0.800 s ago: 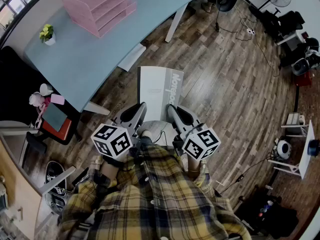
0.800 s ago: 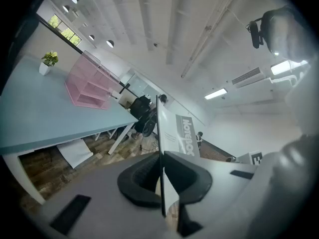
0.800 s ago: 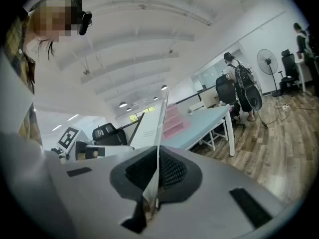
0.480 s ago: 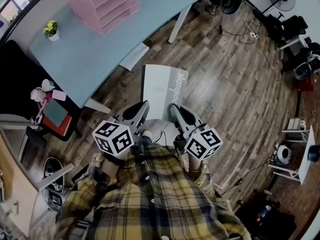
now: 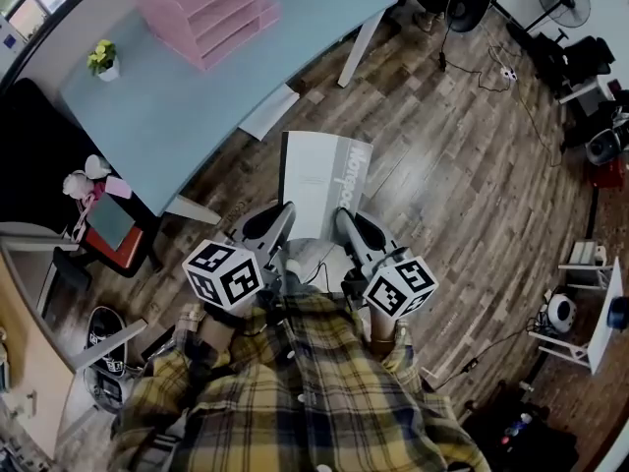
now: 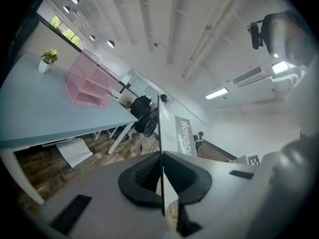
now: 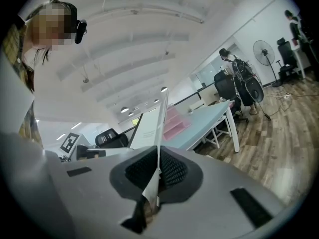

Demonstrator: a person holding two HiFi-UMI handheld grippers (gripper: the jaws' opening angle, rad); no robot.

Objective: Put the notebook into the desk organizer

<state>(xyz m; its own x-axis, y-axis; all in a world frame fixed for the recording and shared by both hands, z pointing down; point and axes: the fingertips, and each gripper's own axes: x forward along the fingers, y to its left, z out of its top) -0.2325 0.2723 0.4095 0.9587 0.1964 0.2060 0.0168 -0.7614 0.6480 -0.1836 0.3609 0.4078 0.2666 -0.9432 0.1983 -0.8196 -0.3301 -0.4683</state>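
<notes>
Left gripper (image 6: 162, 176): jaws closed on the thin near edge of the notebook (image 5: 320, 177), at its near-left corner. Right gripper (image 7: 157, 171): jaws likewise pinched on the same edge, near-right corner; the sheet edge curls slightly inside the pads.

Notebook: carried between both grippers, out in front of the person, above the wood floor (image 5: 462, 185). It is near the table (image 5: 177, 106) but not over it. The pink desk organizer (image 5: 201, 8) stands on the table's far left, well apart.

Handling, judged: light, thin, soft-covered, so likely floppy. The unsupported far edge may sag. The two-corner hold suits it; keep the leading edge straight for the tray slot.
</notes>
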